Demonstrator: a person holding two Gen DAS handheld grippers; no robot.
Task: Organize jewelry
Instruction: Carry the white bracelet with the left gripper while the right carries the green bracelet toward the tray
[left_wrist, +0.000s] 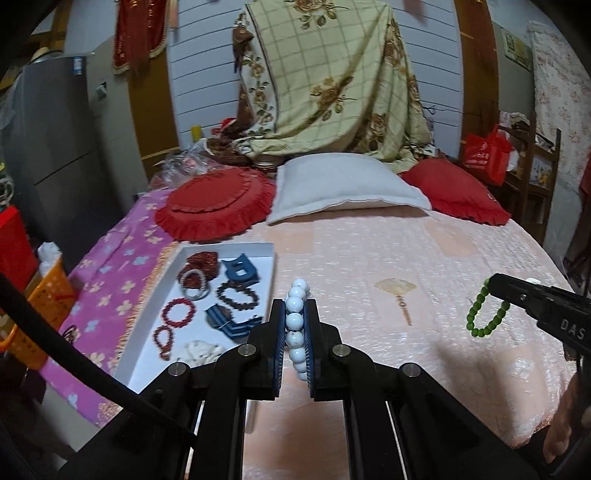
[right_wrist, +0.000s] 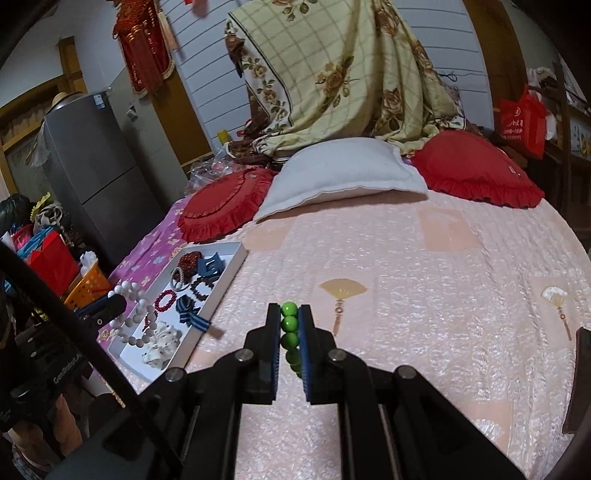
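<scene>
My left gripper (left_wrist: 295, 308) is shut on a white bead bracelet (left_wrist: 295, 325), held above the pink bedspread just right of the white tray (left_wrist: 275, 254). The tray holds red bracelets (left_wrist: 178, 314), a dark bead bracelet (left_wrist: 237, 294), blue hair clips (left_wrist: 238, 271) and other pieces. My right gripper (right_wrist: 289, 314) is shut on a green bead bracelet (right_wrist: 290, 332). In the left wrist view that green bracelet (left_wrist: 487, 314) dangles from the right gripper's tip at the right. In the right wrist view the white bracelet (right_wrist: 135, 317) hangs from the left gripper over the tray (right_wrist: 236, 258).
A red round cushion (left_wrist: 216, 206), a white pillow (left_wrist: 340, 188) and a red heart cushion (left_wrist: 454, 192) lie at the bed's head under a floral blanket (left_wrist: 332, 74). An orange basket (left_wrist: 44, 295) and a grey fridge (left_wrist: 59, 147) stand left of the bed.
</scene>
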